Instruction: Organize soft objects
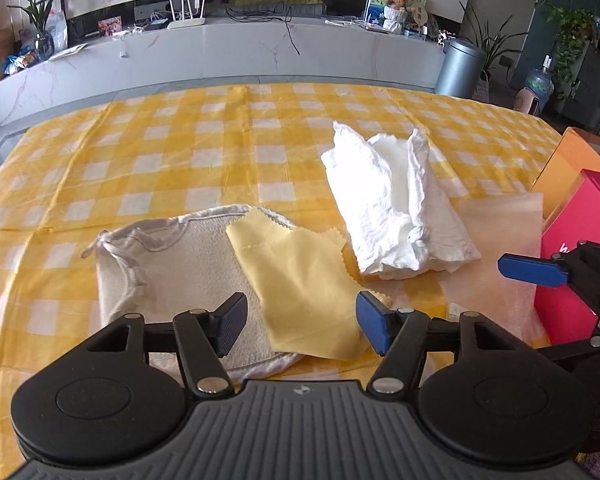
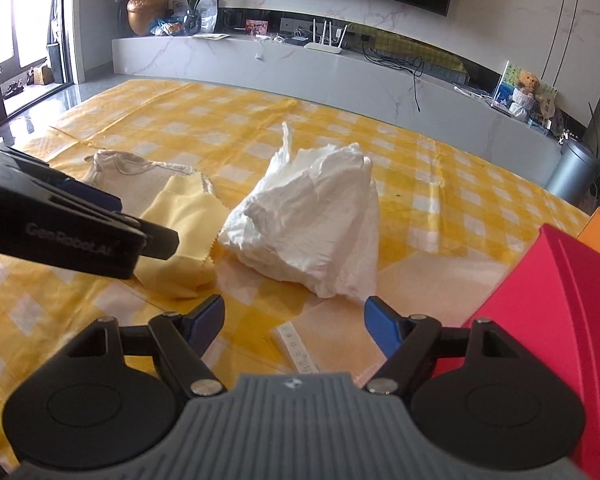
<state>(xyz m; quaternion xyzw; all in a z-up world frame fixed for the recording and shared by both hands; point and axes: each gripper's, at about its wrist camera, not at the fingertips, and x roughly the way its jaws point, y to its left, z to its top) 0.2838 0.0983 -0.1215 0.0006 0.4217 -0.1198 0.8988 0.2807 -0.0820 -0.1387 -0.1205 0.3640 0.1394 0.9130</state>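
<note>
My left tool (image 1: 298,322) hangs wide open and empty over the near end of the yellow cloth (image 1: 300,280), which lies across the grey drawstring pouch (image 1: 172,264). My right tool (image 2: 294,326) is equally open and empty, near the crumpled white cloth (image 2: 312,232). I judge the next step is a low pinch on the yellow cloth's edge.

Left claw (image 1: 300,322) and right claw (image 2: 294,330) both gape wide, side by side, holding nothing.
</note>
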